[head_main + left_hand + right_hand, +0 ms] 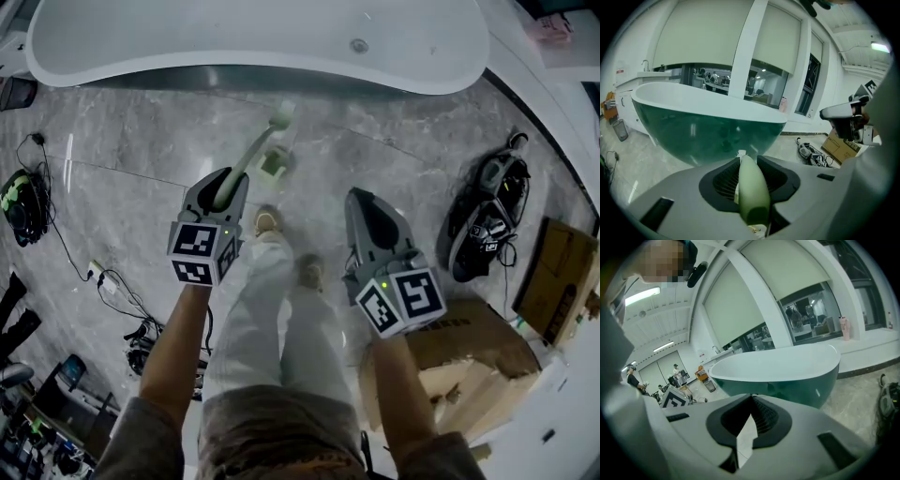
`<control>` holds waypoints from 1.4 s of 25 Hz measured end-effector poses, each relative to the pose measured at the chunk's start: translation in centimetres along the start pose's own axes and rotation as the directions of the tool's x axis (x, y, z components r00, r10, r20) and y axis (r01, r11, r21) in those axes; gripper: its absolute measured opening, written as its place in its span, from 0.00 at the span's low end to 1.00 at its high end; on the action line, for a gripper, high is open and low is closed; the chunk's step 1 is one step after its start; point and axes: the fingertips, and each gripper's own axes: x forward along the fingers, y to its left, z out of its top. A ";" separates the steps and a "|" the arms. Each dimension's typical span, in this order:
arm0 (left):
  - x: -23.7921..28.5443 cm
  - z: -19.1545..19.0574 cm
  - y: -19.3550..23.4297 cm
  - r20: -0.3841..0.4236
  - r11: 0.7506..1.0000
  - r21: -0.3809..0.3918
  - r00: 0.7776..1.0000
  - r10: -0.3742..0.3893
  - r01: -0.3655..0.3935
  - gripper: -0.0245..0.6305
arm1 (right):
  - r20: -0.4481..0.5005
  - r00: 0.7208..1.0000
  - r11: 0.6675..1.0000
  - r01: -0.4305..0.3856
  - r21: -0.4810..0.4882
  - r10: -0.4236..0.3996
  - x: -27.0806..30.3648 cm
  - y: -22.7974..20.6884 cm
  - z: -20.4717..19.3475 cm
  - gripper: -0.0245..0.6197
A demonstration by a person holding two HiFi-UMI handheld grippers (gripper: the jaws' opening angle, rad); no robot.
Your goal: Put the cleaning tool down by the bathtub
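**Left tool holds the scrubber short of the tub**

From my remote seat, the head view has the bathtub [253, 37] across 12 o'clock, white inside with a drain showing, on a grey marbled floor [394, 150]. The left tool [228, 180] sits at about 9 o'clock of centre. Its jaws are clamped on the handle of the pale green scrubber [249, 153], and in the left gripper view that handle fills the gap between the pads. The handle runs out from the tool toward 1 o'clock. Its whitish head lies near the tub's base but apart from it. I cannot tell whether the head touches the floor.

The right tool [367, 199] sits at about 3 o'clock of centre, well apart from the left one. Its jaws are narrow, drawn together at the tips, with nothing between them. Through the slit behind the tips I see only floor.

The person's shoes [267, 222] stand between the two tools. Cardboard boxes [459, 366] sit at 4 o'clock, a black bundle of gear [487, 216] lies at 3 o'clock, and cables [103, 277] trail at 8 o'clock.
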 end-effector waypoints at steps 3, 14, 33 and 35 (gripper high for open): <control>2.0 -1.5 0.1 -0.028 1.000 0.006 1.000 0.010 -0.010 0.22 | -0.005 1.000 1.000 0.002 0.007 -0.002 0.0 -0.5 -0.4 0.04; 9.0 -8.2 0.4 -0.202 0.999 0.041 0.979 0.019 -0.011 0.22 | -0.036 0.999 0.999 0.032 0.034 -0.031 -0.2 -2.7 -2.4 0.04; 15.3 -17.6 1.1 -0.462 0.998 0.067 0.886 0.041 -0.011 0.21 | -0.059 0.997 0.995 0.056 0.080 -0.051 1.4 -4.2 -3.8 0.04; 15.6 -18.2 1.1 -0.484 0.997 0.078 0.874 0.047 -0.011 0.22 | -0.067 0.996 0.994 0.065 0.085 -0.059 1.3 -4.5 -4.0 0.04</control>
